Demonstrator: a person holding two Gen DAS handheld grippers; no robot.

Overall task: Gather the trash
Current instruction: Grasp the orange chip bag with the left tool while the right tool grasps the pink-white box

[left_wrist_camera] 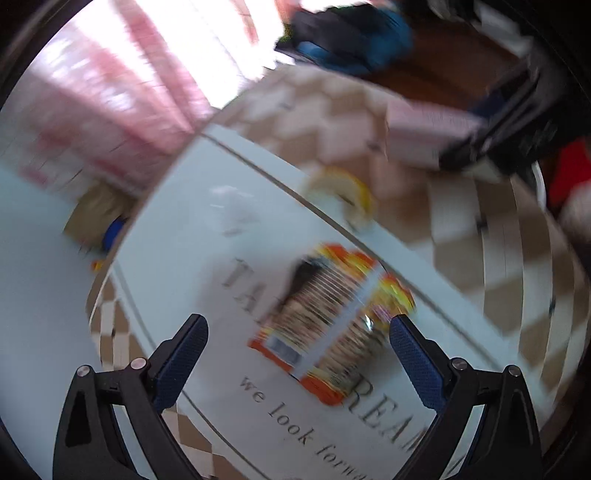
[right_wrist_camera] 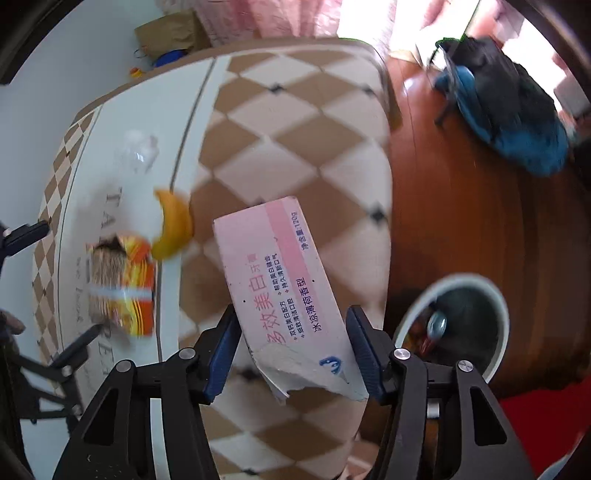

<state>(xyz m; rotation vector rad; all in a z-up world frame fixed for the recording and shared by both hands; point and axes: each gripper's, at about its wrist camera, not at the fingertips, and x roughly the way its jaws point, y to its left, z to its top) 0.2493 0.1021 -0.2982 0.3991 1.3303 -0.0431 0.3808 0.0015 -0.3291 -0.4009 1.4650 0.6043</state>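
We are carrying the pink toothpaste box (right_wrist_camera: 280,291), clamped in the right gripper (right_wrist_camera: 293,350), toward the white bin (right_wrist_camera: 495,299) at lower right, keeping it level, while the left gripper (left_wrist_camera: 297,341) is hanging wide open over the orange snack wrapper (left_wrist_camera: 325,317).

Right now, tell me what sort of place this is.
Probably a room in a home: a table under a checkered cloth, a wooden floor, pink curtains at a bright window, and a white bin beside the table.

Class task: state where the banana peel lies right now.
In the right wrist view the banana peel lies on the table, left of the held pink box and just above the orange snack wrapper.
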